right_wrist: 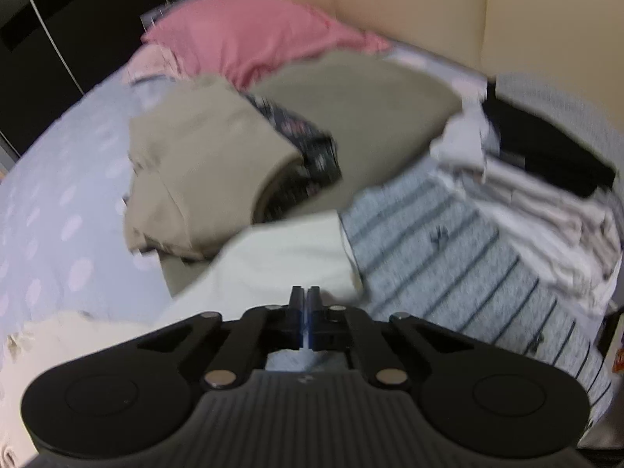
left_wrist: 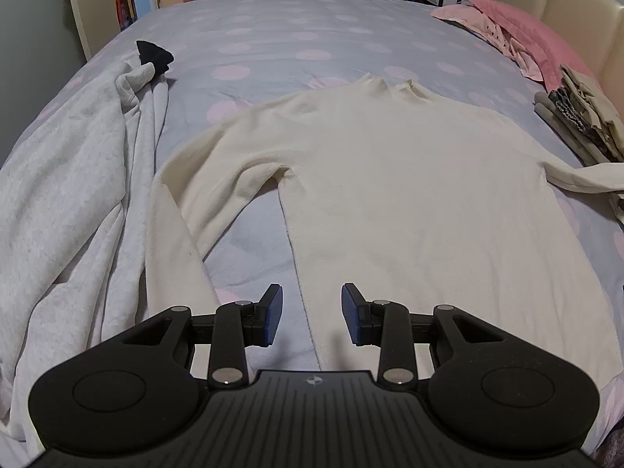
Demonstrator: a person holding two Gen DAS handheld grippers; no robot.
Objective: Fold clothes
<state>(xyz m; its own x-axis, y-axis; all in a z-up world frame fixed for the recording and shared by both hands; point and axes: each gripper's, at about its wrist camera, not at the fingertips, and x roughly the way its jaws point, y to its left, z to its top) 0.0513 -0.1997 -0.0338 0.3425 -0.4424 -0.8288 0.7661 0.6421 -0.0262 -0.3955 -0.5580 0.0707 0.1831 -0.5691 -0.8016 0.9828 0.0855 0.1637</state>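
Observation:
A cream long-sleeved sweater lies flat on the bed, collar away from me, its left sleeve bent down along the body. My left gripper hovers open over the sweater's lower left edge, nothing between its blue pads. The right sleeve stretches out to the right. In the blurred right wrist view that cream sleeve runs up into my right gripper, whose jaws are shut on the cloth near its end, above piled clothes.
A light grey garment lies crumpled left of the sweater, a black item beyond it. Folded beige clothes, a striped grey top and pink pillows crowd the headboard side. The dotted bedspread stretches far ahead.

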